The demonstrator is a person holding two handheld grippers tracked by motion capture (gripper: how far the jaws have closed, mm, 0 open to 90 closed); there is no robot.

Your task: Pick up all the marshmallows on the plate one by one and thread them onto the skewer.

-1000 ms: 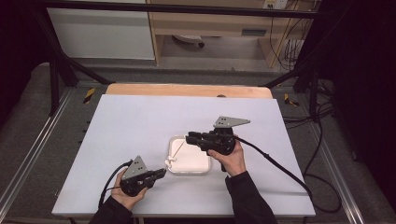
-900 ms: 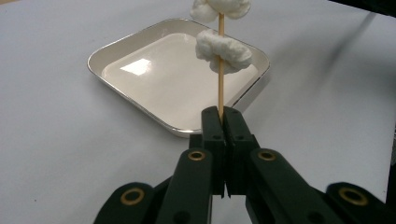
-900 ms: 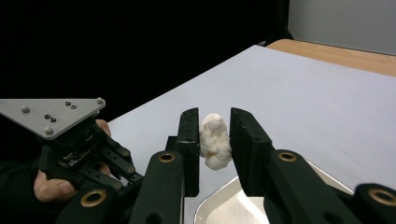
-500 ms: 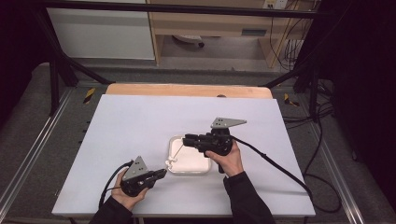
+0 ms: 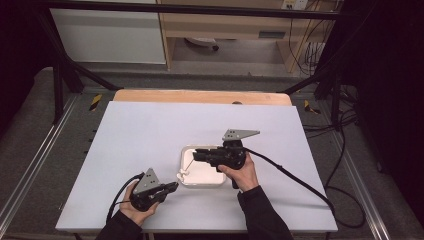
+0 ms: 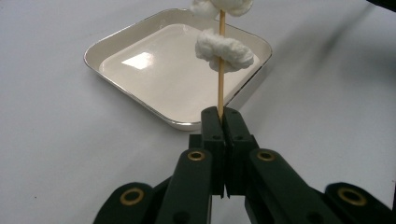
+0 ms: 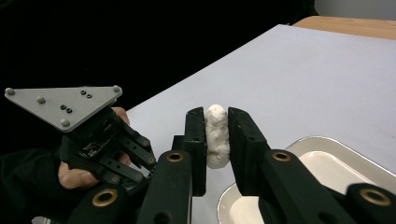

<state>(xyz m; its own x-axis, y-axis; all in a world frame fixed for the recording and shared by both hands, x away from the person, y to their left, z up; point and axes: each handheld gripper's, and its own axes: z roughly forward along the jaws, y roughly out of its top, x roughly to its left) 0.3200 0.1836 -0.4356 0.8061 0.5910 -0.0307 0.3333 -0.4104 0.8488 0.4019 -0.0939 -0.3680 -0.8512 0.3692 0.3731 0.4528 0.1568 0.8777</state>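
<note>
My left gripper point(image 6: 223, 119) is shut on the lower end of a thin wooden skewer point(image 6: 221, 79). A white fluffy piece point(image 6: 224, 49) is threaded on the skewer, and another point(image 6: 219, 5) sits at the frame's top edge. In the high view the left gripper point(image 5: 175, 185) is at the front left of a white tray point(image 5: 202, 184), and the skewer point(image 5: 189, 164) slants up over it. My right gripper point(image 5: 196, 155) hovers over the tray, near the skewer's tip. Its jaws point(image 7: 217, 140) have just been closing and press on a white soft lump point(image 7: 217, 133).
The tray's point(image 6: 116, 37) bottom is bare and glossy. The white tabletop point(image 5: 150, 135) has a wooden strip point(image 5: 200, 96) along its far edge. Black cables point(image 5: 295, 177) trail from the grippers. The other hand with its grey plate point(image 7: 65, 105) shows left of the right gripper's jaws.
My right gripper has edged slightly left and nearer over the tray. The left gripper and skewer have stayed put.
</note>
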